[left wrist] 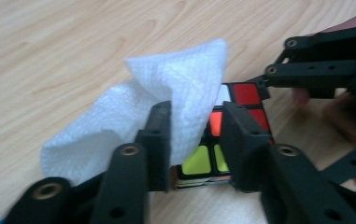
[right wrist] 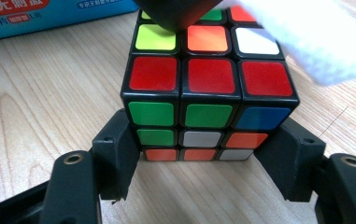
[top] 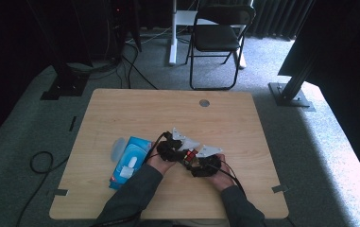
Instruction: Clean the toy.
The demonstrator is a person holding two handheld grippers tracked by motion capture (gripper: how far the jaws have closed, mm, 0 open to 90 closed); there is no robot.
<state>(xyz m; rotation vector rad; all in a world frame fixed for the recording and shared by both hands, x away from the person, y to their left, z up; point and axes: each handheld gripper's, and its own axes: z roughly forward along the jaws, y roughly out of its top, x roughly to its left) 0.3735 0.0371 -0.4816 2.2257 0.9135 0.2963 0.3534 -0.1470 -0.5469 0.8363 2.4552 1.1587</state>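
Right hand-held gripper (right wrist: 208, 158) clamping cube (right wrist: 208, 88), tissue (right wrist: 316, 42) on top

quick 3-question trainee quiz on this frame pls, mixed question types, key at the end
1. True or false: the right gripper clamps the puzzle cube by its two sides.
2. What does the left gripper hold? A) white tissue B) a sponge C) a pen
3. Fill in: the blue tissue pack lies on the table beside the person's ____ forearm.

Key: 1 true; 2 A; 3 left
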